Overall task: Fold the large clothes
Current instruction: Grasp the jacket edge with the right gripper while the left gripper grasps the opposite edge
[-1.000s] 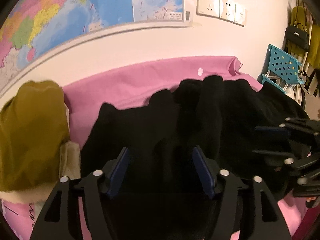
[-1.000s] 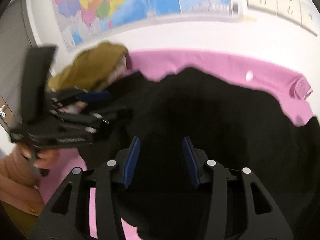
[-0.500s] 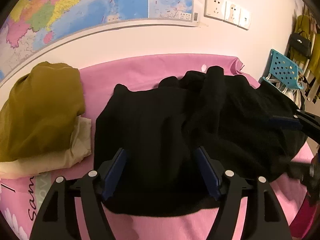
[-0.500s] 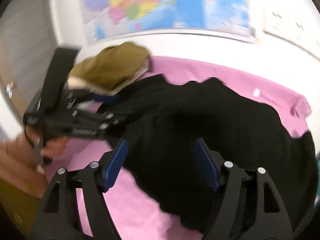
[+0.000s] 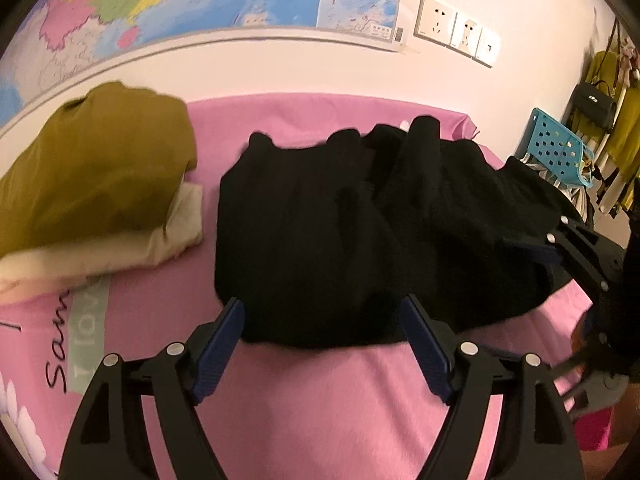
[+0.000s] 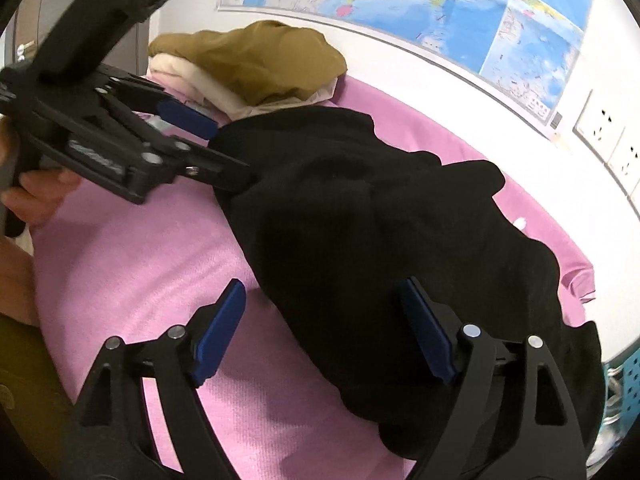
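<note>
A large black garment (image 5: 360, 232) lies rumpled across the pink sheet (image 5: 320, 400); it also shows in the right wrist view (image 6: 380, 240). My left gripper (image 5: 322, 344) is open and empty, its blue pads just short of the garment's near edge. It appears in the right wrist view (image 6: 216, 144) at the garment's left corner. My right gripper (image 6: 322, 328) is open and empty over the garment's near edge. It shows at the right of the left wrist view (image 5: 560, 248).
A folded mustard garment (image 5: 92, 168) sits on a cream one (image 5: 176, 232) at the left of the sheet. A map (image 5: 200, 0) and wall sockets (image 5: 456, 28) hang behind. A blue perforated basket (image 5: 556, 152) stands at the right.
Both grippers opened wider, let go of the black garment and drew back toward me. The garment dropped and now lies flatter on the sheet.
</note>
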The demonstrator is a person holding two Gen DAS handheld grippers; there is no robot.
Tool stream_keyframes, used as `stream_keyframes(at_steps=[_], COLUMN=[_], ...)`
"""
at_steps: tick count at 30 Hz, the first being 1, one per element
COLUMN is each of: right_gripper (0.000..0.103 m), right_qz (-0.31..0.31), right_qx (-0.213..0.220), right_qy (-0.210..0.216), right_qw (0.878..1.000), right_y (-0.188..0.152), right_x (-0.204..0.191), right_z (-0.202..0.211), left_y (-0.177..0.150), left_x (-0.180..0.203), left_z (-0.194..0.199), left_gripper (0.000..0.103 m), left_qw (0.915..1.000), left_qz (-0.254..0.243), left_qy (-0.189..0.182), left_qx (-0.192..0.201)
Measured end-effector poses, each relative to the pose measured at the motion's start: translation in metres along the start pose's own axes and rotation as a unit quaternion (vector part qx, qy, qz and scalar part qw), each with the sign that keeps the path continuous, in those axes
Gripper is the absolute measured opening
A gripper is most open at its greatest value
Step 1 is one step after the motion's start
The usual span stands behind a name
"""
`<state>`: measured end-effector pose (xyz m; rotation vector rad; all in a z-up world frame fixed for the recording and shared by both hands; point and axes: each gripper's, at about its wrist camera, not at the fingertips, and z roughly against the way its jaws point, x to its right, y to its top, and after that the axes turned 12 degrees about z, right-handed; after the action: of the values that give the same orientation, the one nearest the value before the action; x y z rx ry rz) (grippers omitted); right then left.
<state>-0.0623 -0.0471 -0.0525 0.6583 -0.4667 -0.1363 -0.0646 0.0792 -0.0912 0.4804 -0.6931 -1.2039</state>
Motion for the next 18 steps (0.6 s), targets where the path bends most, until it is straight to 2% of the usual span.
stream_keyframes(at_steps=[6, 9, 12, 14, 16, 18], right_gripper=[0.079, 0.075, 0.062, 0.046, 0.037, 0.034], right_qz=[0.032, 0.050, 0.030, 0.010, -0.021, -0.061], right_qx=[-0.011, -0.024, -0.019, -0.011, 0.001, 0.017], right_qy=[-0.036, -0.060, -0.059, -0.046, -0.020, -0.005], right_qw=[0.999, 0.997, 0.998, 0.999, 1.000, 0.998], right_y=[0.000, -0.001, -0.001, 0.000, 0.003, 0.006], right_x=[-0.008, -0.012, -0.005, 0.004, 0.016, 0.031], right_z=[-0.009, -0.017, -0.020, -0.018, -0.012, -0.005], left_y=[-0.013, -0.016, -0.018, -0.019, -0.019, -0.017], left_x=[-0.010, -0.012, -0.012, -0.010, -0.007, -0.002], left_z=[-0.002, -0.006, -0.011, -0.014, -0.019, -0.025], left_gripper=[0.077, 0.077, 0.077, 0.077, 0.077, 0.077], left_qw=[0.9992, 0.9981, 0.9961, 0.9937, 0.9913, 0.9876], left_qz=[0.018, 0.029, 0.037, 0.043, 0.049, 0.056], left_qy=[-0.024, -0.039, -0.059, -0.079, -0.095, -0.117], left_qx=[-0.025, -0.039, -0.053, -0.067, -0.076, -0.089])
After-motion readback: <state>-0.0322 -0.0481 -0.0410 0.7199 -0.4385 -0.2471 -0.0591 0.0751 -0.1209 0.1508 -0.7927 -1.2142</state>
